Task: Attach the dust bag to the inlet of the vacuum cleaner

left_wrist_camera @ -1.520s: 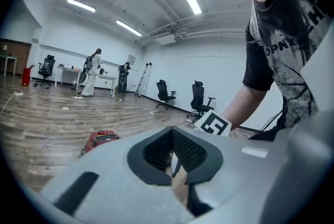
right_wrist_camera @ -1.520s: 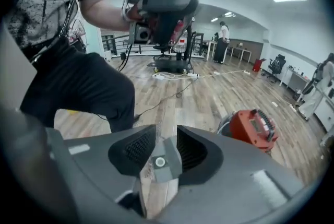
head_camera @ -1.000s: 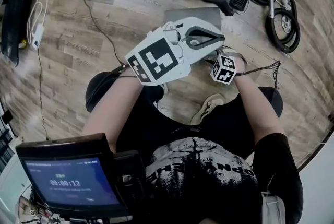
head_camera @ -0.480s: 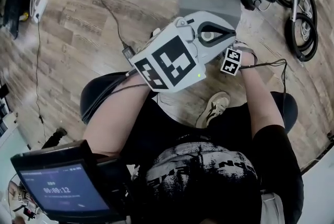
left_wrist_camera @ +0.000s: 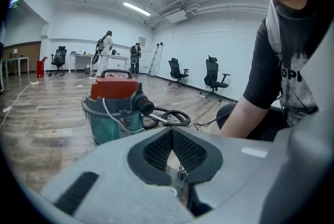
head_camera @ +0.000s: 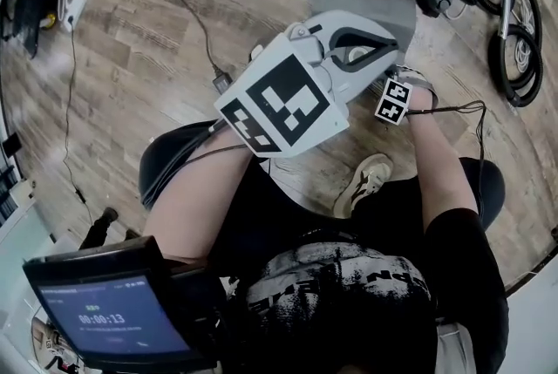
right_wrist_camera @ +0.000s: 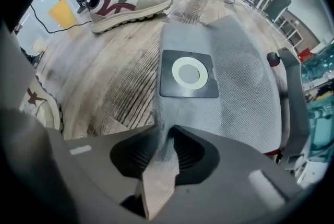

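- Dust bag of grey woven fabric is seen lying flat on the pale wooden plank floor. Its black square collar with the white ring is turned upward. The teal drum vacuum cleaner with the red lid stands just beside the bag's far side.
- The near edge of the dust bag is grasped by the right gripper, whose jaws have just been closing. A fold of the fabric is pressed between the pads.
- For a good lift, it is judged that the hold should be made firm before anything is raised. The collar should be kept facing the inlet, since such thin cloth may slip or twist.
- The right gripper is pointed almost straight down at the floor, with the forearm stretched forward.
- The left gripper is clenched on nothing. It is held higher and tilted slightly down toward the vacuum cleaner.
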Action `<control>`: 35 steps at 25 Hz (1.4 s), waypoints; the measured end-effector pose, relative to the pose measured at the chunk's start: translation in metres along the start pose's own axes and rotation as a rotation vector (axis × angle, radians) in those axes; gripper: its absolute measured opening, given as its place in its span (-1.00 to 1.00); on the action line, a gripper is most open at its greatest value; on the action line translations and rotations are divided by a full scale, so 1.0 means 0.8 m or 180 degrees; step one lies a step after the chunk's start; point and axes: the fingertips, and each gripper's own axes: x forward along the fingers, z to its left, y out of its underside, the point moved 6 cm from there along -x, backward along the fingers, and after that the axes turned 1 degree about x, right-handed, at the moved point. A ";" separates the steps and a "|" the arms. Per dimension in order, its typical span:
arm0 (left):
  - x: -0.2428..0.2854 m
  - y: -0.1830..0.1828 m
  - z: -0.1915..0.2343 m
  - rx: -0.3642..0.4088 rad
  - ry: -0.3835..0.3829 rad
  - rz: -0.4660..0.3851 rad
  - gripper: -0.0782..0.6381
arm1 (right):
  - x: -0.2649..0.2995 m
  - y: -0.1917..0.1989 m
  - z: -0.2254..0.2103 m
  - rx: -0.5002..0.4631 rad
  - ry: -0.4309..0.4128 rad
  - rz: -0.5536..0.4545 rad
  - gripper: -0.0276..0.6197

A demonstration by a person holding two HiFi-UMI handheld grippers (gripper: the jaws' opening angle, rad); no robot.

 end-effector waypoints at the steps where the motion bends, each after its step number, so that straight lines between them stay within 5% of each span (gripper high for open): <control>1: 0.001 -0.002 0.000 0.0009 0.0004 -0.0001 -0.77 | -0.001 0.000 0.001 -0.0011 0.0002 -0.0002 -0.64; 14: 0.022 0.010 0.013 0.0072 0.0075 0.0165 -0.77 | -0.091 -0.015 -0.055 -0.0014 -0.0083 -0.0508 -0.82; 22: 0.048 0.021 0.011 0.0561 0.0208 0.0714 -0.77 | -0.226 -0.005 -0.121 0.0168 0.0113 -0.0904 -0.83; 28: 0.056 0.035 0.023 0.1256 0.0066 0.1413 -0.38 | -0.317 0.011 -0.166 0.0307 0.0319 -0.1135 -0.84; 35: 0.066 0.057 0.039 0.1530 -0.0044 0.1855 -0.27 | -0.386 0.014 -0.181 0.0494 0.0382 -0.1332 -0.84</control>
